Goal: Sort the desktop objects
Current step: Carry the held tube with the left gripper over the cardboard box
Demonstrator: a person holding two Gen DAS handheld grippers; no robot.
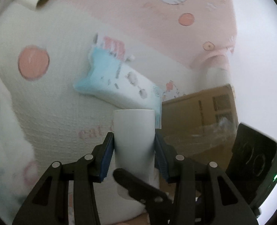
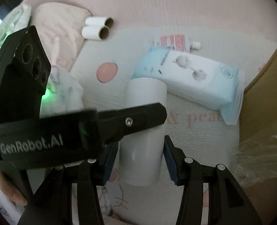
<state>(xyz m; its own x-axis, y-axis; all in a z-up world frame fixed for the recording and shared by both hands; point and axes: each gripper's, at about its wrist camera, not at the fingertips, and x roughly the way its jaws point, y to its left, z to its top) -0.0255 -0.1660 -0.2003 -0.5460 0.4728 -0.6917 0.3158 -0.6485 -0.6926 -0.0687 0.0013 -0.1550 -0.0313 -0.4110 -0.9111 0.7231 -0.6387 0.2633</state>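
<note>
I have the white roll [image 1: 134,140] pinched in my left gripper [image 1: 134,150], blue pads pressing on both its sides, and my right gripper [image 2: 140,157] is closed on the same roll [image 2: 144,131] lower down, crossing under the left one. So both claws are on one tube, held above the pink-and-white bedspread [image 1: 50,97].

Here's my worry: two grips on one smooth cylinder. If my hands drift apart or twist against each other, the roll either slips through one pair of pads or gets bent. The right claw's far pad looks barely touching; the blur makes it hard to be sure, so I may be holding less firmly there than I think.

Next risk: the left finger [image 2: 132,120] lies right across the roll in my right view, so any sideways move could knock claw against claw.

Below me sits the blue wipes pack [image 2: 191,76], with the cardboard box [image 1: 198,116] just beside it. If I let go early, the roll drops onto the soft cover and rolls away towards the two spare rolls [image 2: 99,28].
</note>
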